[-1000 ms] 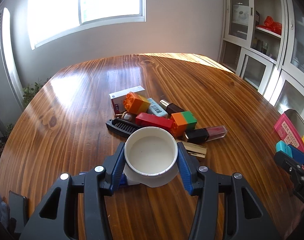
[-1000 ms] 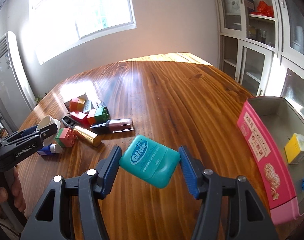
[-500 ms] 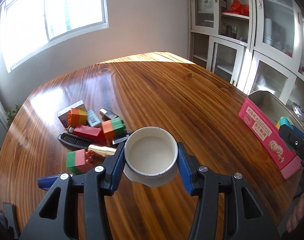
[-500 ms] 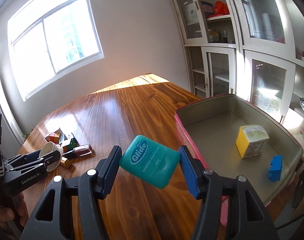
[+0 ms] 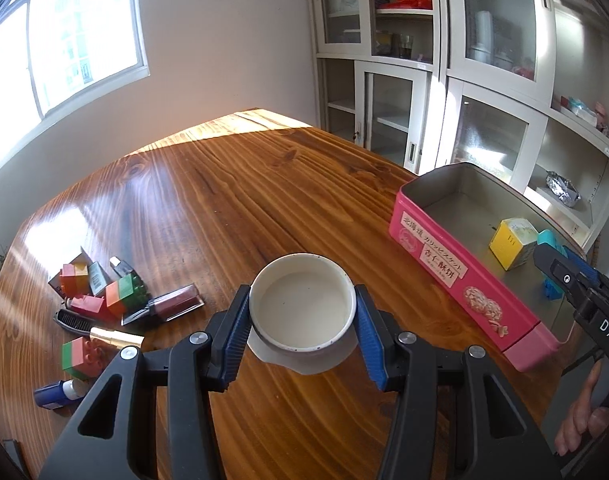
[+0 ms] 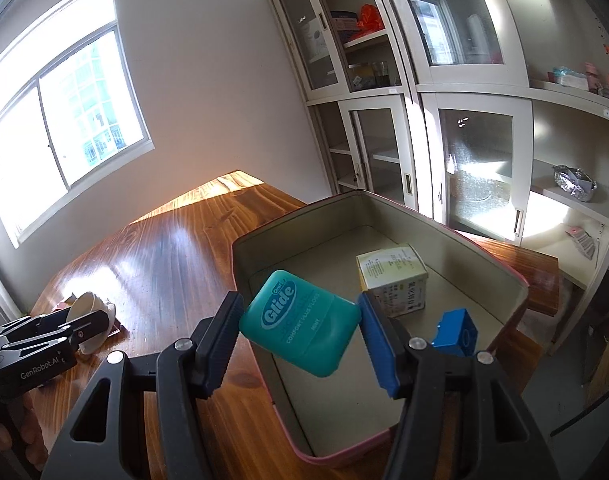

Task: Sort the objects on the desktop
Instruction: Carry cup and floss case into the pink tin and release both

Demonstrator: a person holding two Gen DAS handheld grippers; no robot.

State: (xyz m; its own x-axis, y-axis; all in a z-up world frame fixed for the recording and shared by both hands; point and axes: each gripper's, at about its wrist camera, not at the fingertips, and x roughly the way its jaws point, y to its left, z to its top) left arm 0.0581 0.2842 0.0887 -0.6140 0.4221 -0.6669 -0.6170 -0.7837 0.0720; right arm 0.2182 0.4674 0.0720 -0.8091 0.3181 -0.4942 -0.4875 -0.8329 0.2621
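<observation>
My left gripper (image 5: pixel 302 320) is shut on a small white bowl (image 5: pixel 302 306) and holds it above the wooden table, left of the pink tin box (image 5: pixel 456 268). My right gripper (image 6: pixel 300 322) is shut on a teal Glide floss case (image 6: pixel 300 322) and holds it over the near end of the open pink tin (image 6: pixel 384 384). In the tin lie a yellow-white carton (image 6: pixel 392 280) and a blue brick (image 6: pixel 456 332). The left gripper with the bowl (image 6: pixel 90 316) shows at the left of the right wrist view.
A pile of toy bricks (image 5: pixel 124 292), a lip gloss tube (image 5: pixel 172 304), a gold lipstick (image 5: pixel 116 338), a black comb (image 5: pixel 74 322) and a blue-capped tube (image 5: pixel 56 394) lies on the table's left. White glass-door cabinets (image 5: pixel 444 80) stand behind the tin.
Both grippers have swung right, away from the pile and toward the tin. The floss case is now over the tin's inside; the bowl is nearer the tin's pink side.
</observation>
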